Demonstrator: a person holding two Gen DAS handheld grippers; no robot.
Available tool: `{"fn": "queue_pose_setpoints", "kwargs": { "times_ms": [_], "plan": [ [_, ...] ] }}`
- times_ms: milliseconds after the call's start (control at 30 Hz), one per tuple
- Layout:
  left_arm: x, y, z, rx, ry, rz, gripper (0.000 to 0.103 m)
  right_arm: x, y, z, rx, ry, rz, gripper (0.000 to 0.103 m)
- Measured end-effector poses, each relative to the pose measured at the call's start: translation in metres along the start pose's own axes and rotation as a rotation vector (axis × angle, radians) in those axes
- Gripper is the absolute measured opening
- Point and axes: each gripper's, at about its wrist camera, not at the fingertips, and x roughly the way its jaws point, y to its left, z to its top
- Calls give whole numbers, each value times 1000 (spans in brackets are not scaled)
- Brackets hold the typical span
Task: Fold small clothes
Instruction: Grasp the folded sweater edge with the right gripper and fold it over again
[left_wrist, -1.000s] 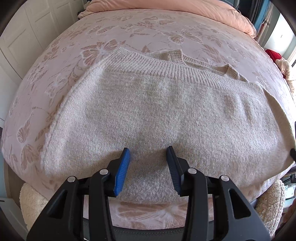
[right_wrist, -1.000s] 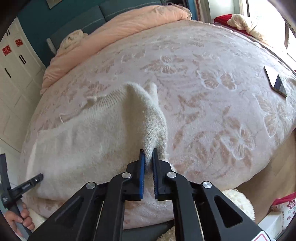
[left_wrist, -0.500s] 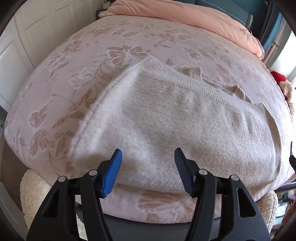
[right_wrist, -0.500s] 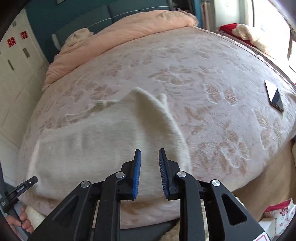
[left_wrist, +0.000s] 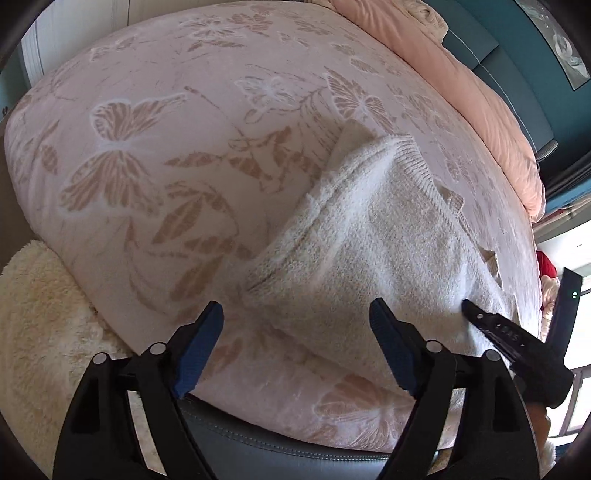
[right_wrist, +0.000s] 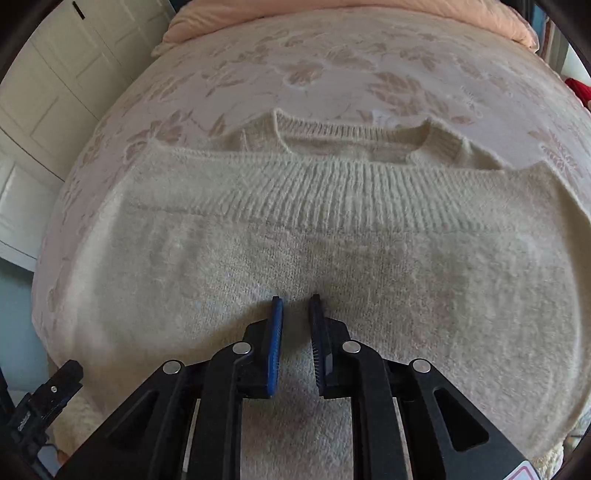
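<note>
Sweater (right_wrist: 332, 266): lying folded on the bed (right_wrist: 332, 66), long axis crosswise.
Left tongs (left_wrist: 295, 343): opening wide, empty, nearing sweater's end.
Right tongs (right_wrist: 295, 325): hovering narrow, empty, over sweater's middle.

Both pictures are bright with daylight. In the left view the light comes from a window (left_wrist: 576, 254) at the right edge, which glows plain white. The round lens bends the bed (left_wrist: 207, 122) like a ball and leaves dark corners, and the sweater (right_wrist: 295, 258) looks soft and a little fuzzy, with gentle shadows.
</note>
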Motion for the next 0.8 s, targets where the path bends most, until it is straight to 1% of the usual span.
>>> {"fn": "queue_pose_setpoints", "kwargs": {
  "times_ms": [33, 67, 100, 167, 233, 267, 300, 333, 367, 400, 433, 500, 567, 600, 633, 733, 800],
  "plan": [
    [8, 0, 2, -16, 21, -9, 81, 1, 0, 0, -3, -1, -3, 13],
    [16, 1, 3, -41, 45, -20, 83, 1, 0, -1, 0, 0, -2, 13],
    [21, 2, 4, -65, 51, -28, 88, 0, 0, -1, -2, 2, -2, 13],
    [24, 1, 6, -98, 34, -39, 92, 0, 2, -1, -30, 6, -6, 13],
    [25, -2, 9, -99, 27, -33, 90, 1, 2, 0, -42, 9, -5, 12],
    [24, -5, 10, -83, 18, -31, 75, 2, 1, 0, -42, 10, -3, 13],
    [22, -10, 12, -54, 10, -44, 49, 3, 1, 1, -40, 9, 0, 13],
    [20, -14, 13, -30, 20, -61, 41, 4, 1, 1, -40, 6, 3, 13],
    [16, -17, 15, -27, 23, -81, 27, 5, 1, 1, -43, 3, 5, 13],
    [8, -21, 17, -26, 7, -100, 21, 5, 1, 1, -45, -1, 8, 13],
    [-4, -29, 18, -3, -24, -125, 19, 5, 0, 1, -43, -5, 15, 13],
    [-32, -58, 21, 90, -92, -170, 15, 0, -6, 0, -18, -11, 53, 13],
    [-59, -96, 23, 203, -149, -221, 11, -14, -22, 0, 68, -17, 124, 13],
    [-72, -118, 21, 262, -164, -246, 10, -24, -31, -2, 118, -30, 160, 13],
    [-81, -139, 17, 316, -171, -276, 10, -38, -43, -7, 162, -56, 185, 18],
    [-91, -200, -6, 473, -173, -333, 10, -78, -87, -30, 242, -132, 191, 21],
    [-81, -233, -31, 573, -159, -329, 11, -98, -120, -50, 292, -154, 163, 23]
  ]
}}
